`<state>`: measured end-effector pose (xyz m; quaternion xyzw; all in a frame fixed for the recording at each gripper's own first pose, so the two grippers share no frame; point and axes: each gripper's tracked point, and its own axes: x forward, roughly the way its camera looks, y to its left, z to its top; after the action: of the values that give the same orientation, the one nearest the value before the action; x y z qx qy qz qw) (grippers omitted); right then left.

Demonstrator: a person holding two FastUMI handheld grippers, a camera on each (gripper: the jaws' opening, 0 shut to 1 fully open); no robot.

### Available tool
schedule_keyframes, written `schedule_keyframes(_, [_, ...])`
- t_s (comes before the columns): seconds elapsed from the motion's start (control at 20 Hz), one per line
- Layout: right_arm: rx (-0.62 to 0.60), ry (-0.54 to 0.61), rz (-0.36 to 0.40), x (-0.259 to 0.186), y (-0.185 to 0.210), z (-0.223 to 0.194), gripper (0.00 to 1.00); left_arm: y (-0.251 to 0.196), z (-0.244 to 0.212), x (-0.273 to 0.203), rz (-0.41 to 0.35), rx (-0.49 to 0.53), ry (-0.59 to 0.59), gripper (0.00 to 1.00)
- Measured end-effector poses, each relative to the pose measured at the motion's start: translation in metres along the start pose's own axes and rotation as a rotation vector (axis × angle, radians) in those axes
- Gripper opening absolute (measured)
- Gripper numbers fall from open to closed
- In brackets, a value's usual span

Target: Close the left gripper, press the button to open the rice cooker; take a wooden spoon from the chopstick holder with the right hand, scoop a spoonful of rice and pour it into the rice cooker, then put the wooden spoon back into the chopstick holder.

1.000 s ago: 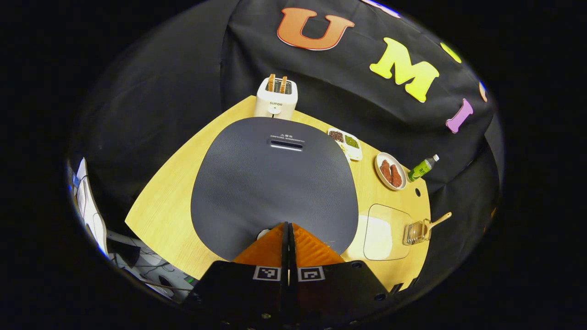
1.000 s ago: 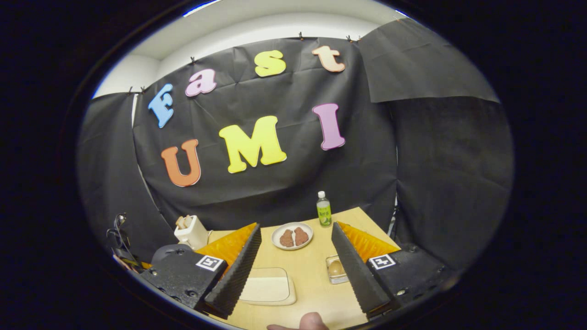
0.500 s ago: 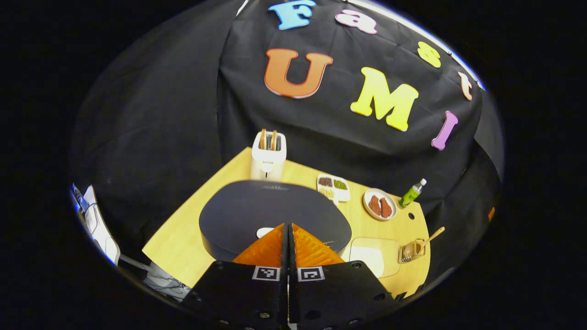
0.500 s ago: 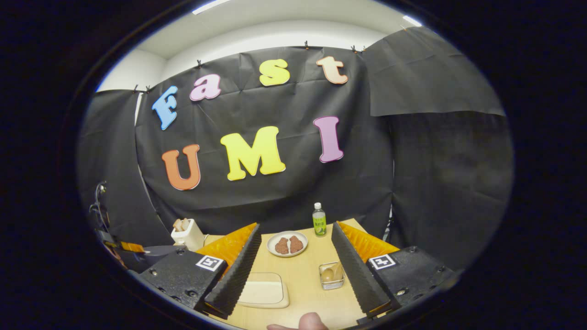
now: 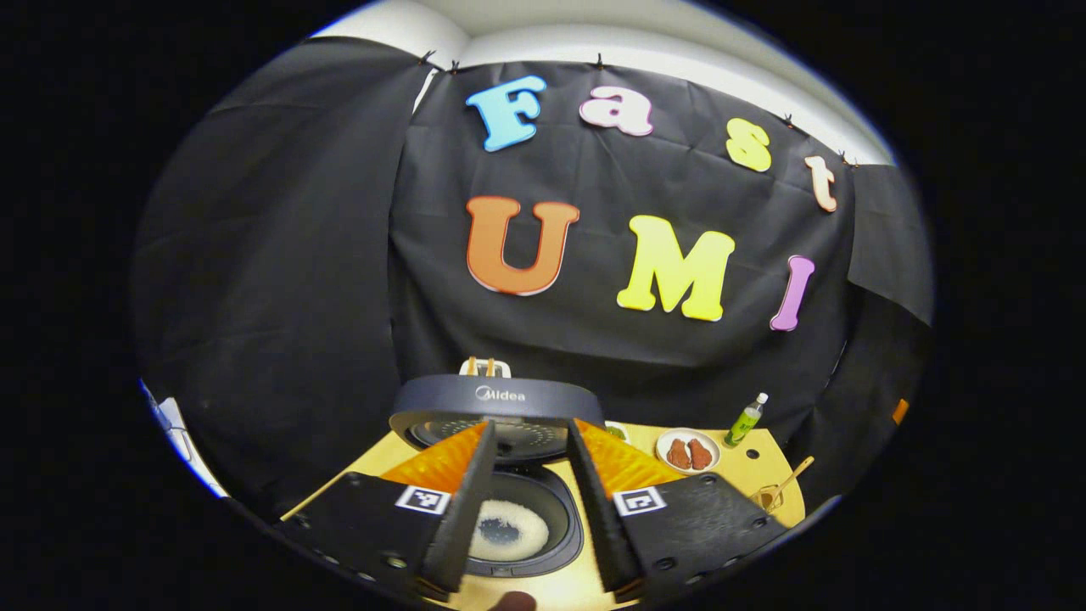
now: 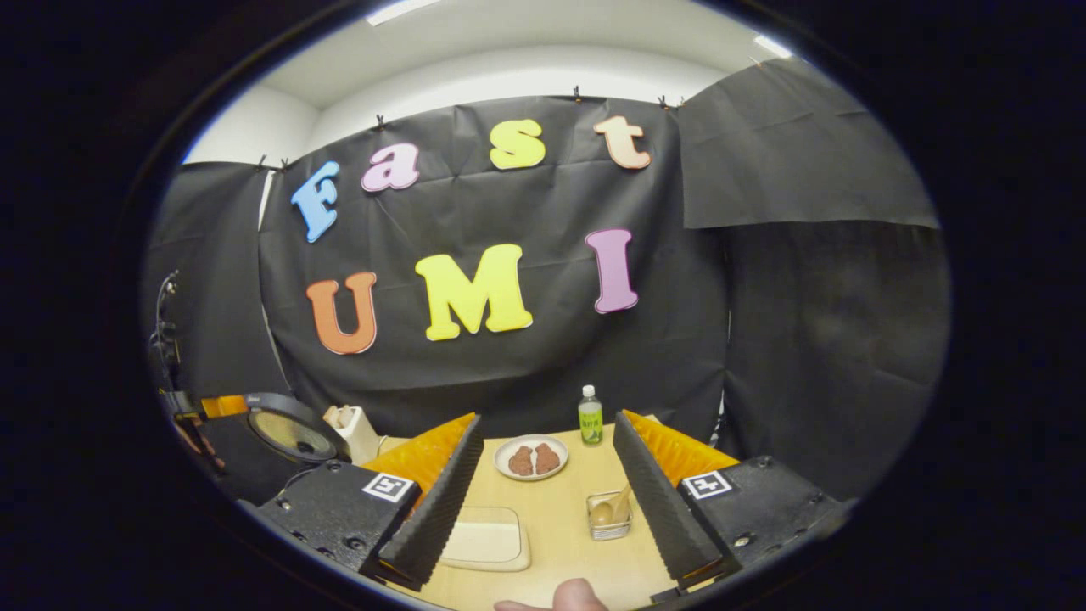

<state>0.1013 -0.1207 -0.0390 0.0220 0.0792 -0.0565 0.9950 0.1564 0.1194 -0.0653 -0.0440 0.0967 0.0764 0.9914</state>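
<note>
The rice cooker [image 5: 509,509] sits at the left end of the bench [image 5: 768,458] with its lid [image 5: 496,412] swung up, the inner face of the lid turned toward the pot. In the left gripper view the open pot lies directly below the left hand-held gripper [image 5: 526,543], whose fingers are spread wide and pinch nothing; a patch of white rice [image 5: 509,528] covers part of the pot's floor. Behind the raised lid the top of a toaster [image 5: 484,367] peeks out. Further right on the bench stand a white plate [image 5: 687,450] with brown pieces of food and a green bottle [image 5: 745,420]. At the far right edge the chopstick holder [image 5: 768,496] carries the wooden spoon [image 5: 793,477], its handle leaning out to the right.

In the right gripper view the raised lid [image 6: 288,433] shows at the left. The right hand-held gripper [image 6: 547,530] hovers above the bench with its fingers spread apart, gripping nothing. Between them lie a clear container of rice [image 6: 484,543] on the left and the chopstick holder [image 6: 608,518] with the wooden spoon [image 6: 612,507] just inside the right finger.
</note>
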Motion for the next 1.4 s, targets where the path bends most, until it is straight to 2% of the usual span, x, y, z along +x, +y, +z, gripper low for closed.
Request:
schedule_keyframes(0.1, [-0.009,0.023,-0.004,-0.001,-0.003,-0.011,0.96,-0.003,0.012,-0.009,0.010,0.029,-0.050,0.74])
schedule_keyframes(0.15, [-0.013,0.032,-0.007,-0.003,-0.006,-0.015,1.00,-0.005,0.018,-0.014,0.020,0.042,-0.075,0.95])
schedule_keyframes(0.2, [-0.016,0.038,-0.008,-0.003,-0.007,-0.017,0.96,-0.007,0.019,-0.017,0.025,0.057,-0.089,0.96])
schedule_keyframes(0.25, [-0.015,0.044,-0.002,-0.004,-0.008,-0.020,1.00,-0.011,0.020,-0.023,0.016,0.074,-0.102,0.96])
schedule_keyframes(0.3, [-0.013,0.052,0.006,-0.004,-0.008,-0.023,1.00,-0.016,0.020,-0.028,0.012,0.094,-0.115,0.85])
schedule_keyframes(0.35, [-0.010,0.059,0.009,-0.003,-0.010,-0.026,1.00,-0.018,0.022,-0.031,0.012,0.111,-0.130,0.95])
schedule_keyframes(0.4, [-0.009,0.064,0.003,-0.003,-0.013,-0.028,0.96,-0.022,0.024,-0.035,0.009,0.119,-0.145,0.84])
schedule_keyframes(0.45, [-0.006,0.064,0.005,-0.004,-0.017,-0.030,1.00,-0.027,0.026,-0.040,0.000,0.120,-0.162,0.94])
schedule_keyframes(0.55, [-0.004,0.049,0.005,-0.003,-0.021,-0.028,0.97,-0.034,0.028,-0.047,-0.001,0.121,-0.184,0.94])
schedule_keyframes(0.6, [-0.011,0.046,-0.002,-0.001,-0.026,-0.028,1.00,-0.035,0.028,-0.051,-0.003,0.126,-0.194,0.94])
schedule_keyframes(1.0, [-0.053,0.111,-0.015,0.031,-0.058,-0.059,1.00,-0.059,0.027,-0.062,-0.024,0.115,-0.212,0.94])
schedule_keyframes(1.05, [-0.057,0.124,-0.017,0.038,-0.063,-0.065,1.00,-0.060,0.029,-0.061,-0.023,0.119,-0.210,1.00])
schedule_keyframes(1.1, [-0.058,0.134,-0.019,0.044,-0.069,-0.071,1.00,-0.061,0.030,-0.059,-0.018,0.120,-0.206,0.94])
schedule_keyframes(1.15, [-0.058,0.148,-0.021,0.052,-0.074,-0.078,0.97,-0.062,0.031,-0.056,-0.008,0.118,-0.204,0.94])
schedule_keyframes(1.2, [-0.055,0.160,-0.026,0.061,-0.079,-0.086,1.00,-0.062,0.031,-0.054,0.003,0.113,-0.200,0.94])
schedule_keyframes(1.4, [-0.039,0.215,-0.035,0.097,-0.102,-0.119,0.97,-0.064,0.035,-0.049,0.040,0.096,-0.197,0.94])
